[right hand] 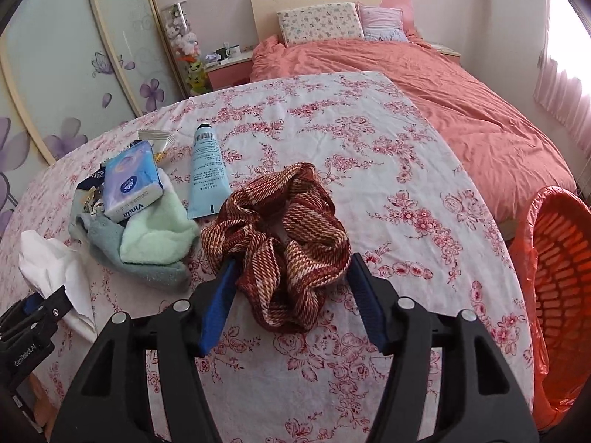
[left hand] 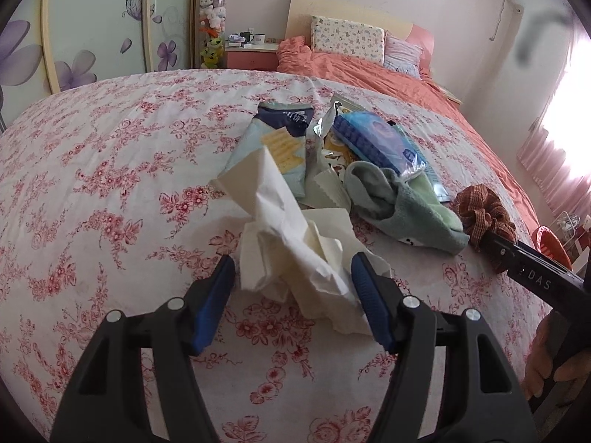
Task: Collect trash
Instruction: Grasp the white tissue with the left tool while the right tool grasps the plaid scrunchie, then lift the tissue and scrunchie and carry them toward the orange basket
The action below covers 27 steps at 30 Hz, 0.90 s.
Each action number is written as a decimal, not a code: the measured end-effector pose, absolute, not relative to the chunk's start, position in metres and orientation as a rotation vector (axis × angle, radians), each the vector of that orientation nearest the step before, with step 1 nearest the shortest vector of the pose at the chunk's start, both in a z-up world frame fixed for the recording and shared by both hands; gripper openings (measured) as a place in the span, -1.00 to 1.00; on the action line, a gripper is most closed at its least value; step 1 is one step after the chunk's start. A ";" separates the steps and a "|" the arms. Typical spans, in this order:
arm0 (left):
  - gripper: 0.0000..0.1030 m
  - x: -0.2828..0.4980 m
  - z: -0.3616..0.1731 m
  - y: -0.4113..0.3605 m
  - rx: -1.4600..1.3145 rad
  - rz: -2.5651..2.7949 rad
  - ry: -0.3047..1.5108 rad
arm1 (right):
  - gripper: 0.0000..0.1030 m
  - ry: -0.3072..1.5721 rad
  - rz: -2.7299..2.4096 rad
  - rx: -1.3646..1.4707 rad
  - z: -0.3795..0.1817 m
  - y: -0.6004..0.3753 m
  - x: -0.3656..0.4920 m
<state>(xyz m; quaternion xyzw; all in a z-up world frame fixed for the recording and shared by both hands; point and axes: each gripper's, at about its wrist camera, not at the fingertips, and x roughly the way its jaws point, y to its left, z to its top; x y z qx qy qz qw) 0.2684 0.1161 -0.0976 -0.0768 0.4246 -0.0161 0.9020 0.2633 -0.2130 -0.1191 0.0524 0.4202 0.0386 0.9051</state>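
A crumpled white tissue lies on the floral-cloth table; it also shows in the right wrist view. My left gripper is open, its blue pads on either side of the tissue's near end. My right gripper is open around a red-brown woven scrunchie, which also shows in the left wrist view. Behind the tissue lie a cracker wrapper, a torn snack packet and a blue Vinda tissue pack.
A green sock lies beside the scrunchie, with a light blue tube behind it. An orange basket lined with an orange bag stands off the table's right edge. A bed with a salmon cover lies beyond.
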 end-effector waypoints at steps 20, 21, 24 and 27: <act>-0.55 0.264 -0.087 0.099 -0.133 -0.100 0.860 | -0.46 0.825 0.126 0.120 -0.108 -0.219 0.251; -0.55 0.262 -0.085 0.099 -0.136 -0.100 0.857 | -0.46 0.819 0.125 0.121 -0.105 -0.220 0.249; -0.55 0.260 -0.081 0.100 -0.137 -0.100 0.846 | -0.46 0.803 0.126 0.123 -0.099 -0.222 0.244; -0.55 0.256 -0.075 0.098 -0.136 -0.102 0.834 | -0.46 0.785 0.128 0.120 -0.093 -0.225 0.238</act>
